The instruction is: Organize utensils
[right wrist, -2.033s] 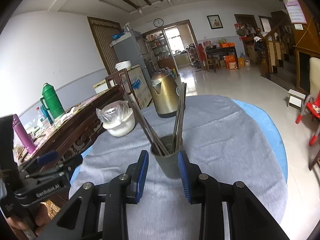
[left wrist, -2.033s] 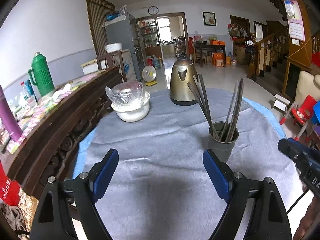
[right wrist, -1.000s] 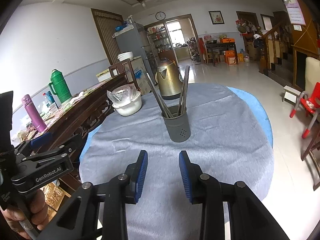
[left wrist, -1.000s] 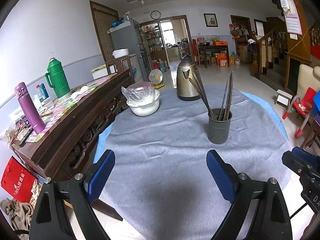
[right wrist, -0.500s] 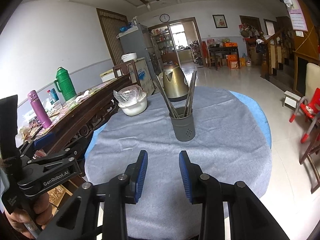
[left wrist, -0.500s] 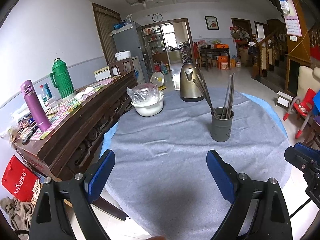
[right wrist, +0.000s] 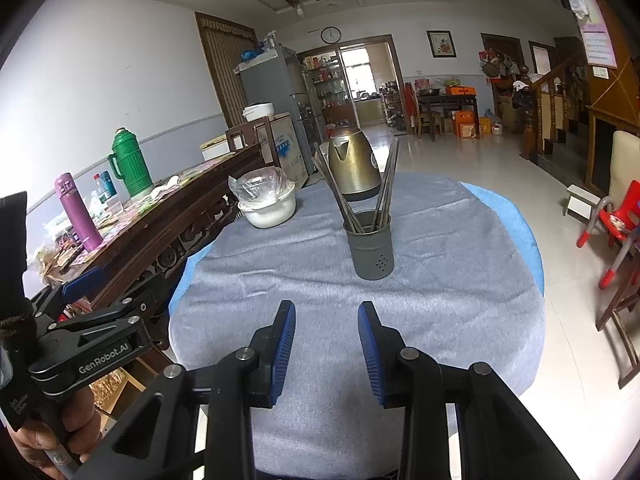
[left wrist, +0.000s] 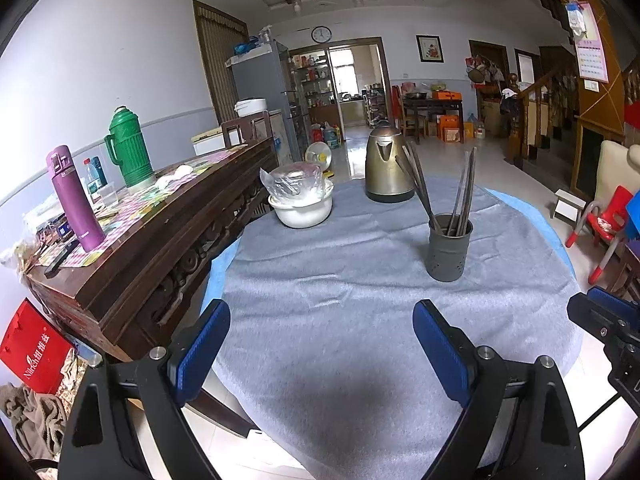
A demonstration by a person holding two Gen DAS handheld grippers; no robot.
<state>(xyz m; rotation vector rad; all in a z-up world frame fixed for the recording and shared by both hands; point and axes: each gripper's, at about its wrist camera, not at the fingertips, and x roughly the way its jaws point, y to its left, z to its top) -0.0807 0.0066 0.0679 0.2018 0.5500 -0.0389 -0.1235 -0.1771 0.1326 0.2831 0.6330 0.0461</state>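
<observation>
A dark grey utensil holder stands upright on the grey-covered round table. Several dark chopsticks lean in it in two bunches. My left gripper hangs over the table's near edge, jaws wide apart, nothing between them. My right gripper is well short of the holder, its jaws a narrow gap apart and empty. The left gripper's body shows at the lower left of the right wrist view, held by a hand.
A brass-coloured kettle and a white bowl under plastic wrap stand at the table's far side. A dark wooden sideboard with a purple flask and a green thermos runs along the left. Red chairs stand on the right.
Both grippers have drawn back from the holder, which now looks smaller and farther off. The right gripper's jaws kept the same narrow gap; the left stayed wide.
</observation>
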